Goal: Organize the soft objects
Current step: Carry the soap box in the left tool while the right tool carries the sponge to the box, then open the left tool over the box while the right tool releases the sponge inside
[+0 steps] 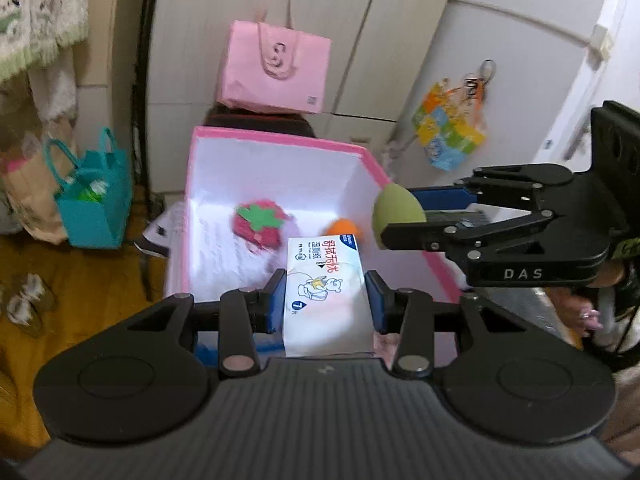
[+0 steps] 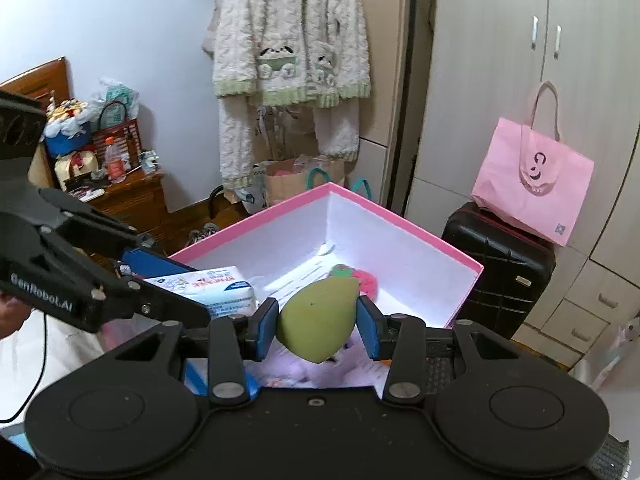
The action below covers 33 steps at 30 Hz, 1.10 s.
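My left gripper (image 1: 326, 300) is shut on a white tissue pack (image 1: 326, 292) and holds it over the near edge of a pink-rimmed white box (image 1: 280, 138). My right gripper (image 2: 317, 322) is shut on a green egg-shaped sponge (image 2: 318, 320), held above the box's (image 2: 404, 216) near side. In the left wrist view the sponge (image 1: 394, 210) and right gripper (image 1: 404, 216) hover over the box's right rim. Inside the box lie a red plush strawberry (image 1: 260, 226) and an orange soft object (image 1: 346, 230). The tissue pack (image 2: 212, 286) and left gripper also show in the right wrist view.
A pink paper bag (image 1: 276, 68) sits on a black suitcase (image 2: 500, 264) behind the box, against white wardrobes. A teal bag (image 1: 94, 204) and paper bags stand on the wooden floor to the left. A fluffy jacket (image 2: 292, 40) hangs on the wall.
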Tool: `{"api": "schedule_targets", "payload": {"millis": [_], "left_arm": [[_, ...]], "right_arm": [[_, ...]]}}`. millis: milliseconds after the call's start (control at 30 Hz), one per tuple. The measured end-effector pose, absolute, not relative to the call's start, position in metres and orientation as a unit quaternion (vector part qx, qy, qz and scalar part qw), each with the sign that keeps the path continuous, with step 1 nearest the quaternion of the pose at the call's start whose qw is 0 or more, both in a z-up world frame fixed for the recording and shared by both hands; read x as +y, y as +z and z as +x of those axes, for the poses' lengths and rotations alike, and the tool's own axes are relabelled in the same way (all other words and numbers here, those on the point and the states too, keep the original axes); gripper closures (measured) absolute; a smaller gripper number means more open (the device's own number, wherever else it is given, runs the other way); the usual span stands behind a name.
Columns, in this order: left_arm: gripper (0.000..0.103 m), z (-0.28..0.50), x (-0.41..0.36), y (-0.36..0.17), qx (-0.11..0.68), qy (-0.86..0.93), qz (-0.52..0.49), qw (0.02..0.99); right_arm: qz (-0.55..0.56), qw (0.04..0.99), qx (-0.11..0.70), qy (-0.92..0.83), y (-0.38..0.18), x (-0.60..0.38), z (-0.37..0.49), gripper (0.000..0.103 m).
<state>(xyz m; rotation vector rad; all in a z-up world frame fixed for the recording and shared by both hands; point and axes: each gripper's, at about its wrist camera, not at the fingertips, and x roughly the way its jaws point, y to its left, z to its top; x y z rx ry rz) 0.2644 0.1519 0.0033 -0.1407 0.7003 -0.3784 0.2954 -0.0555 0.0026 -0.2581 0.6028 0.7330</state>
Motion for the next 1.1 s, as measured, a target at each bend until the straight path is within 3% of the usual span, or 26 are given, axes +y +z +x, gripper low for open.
{"api": "schedule_targets", "payload": {"millis": [367,667,767,867,1100], "left_arm": [[0.063,0.306,0.13,0.001,0.294,-0.105,0.057,0.948],[0.062,0.333,0.108,-0.015,0.334,-0.09,0.11,0.932],[0.059,0.333,0.105,-0.013,0.332,-0.089,0.122,0.931],[0.049,0.331,0.107,-0.009,0.325,-0.075,0.12,0.935],[0.044,0.298,0.11,0.019,0.289,-0.08,0.127,0.945]], "right_arm": [[-0.113,0.873,0.28,0.383,-0.028,-0.056,0.351,0.054],[-0.162,0.863,0.314,0.361,-0.048,-0.037,0.374,0.051],[-0.175,0.867,0.298,0.358,-0.049,-0.037,0.374,0.05],[-0.165,0.874,0.29,0.354,-0.045,-0.041,0.374,0.043],[-0.089,0.889,0.283,0.349,-0.022,-0.071,0.365,0.041]]}}
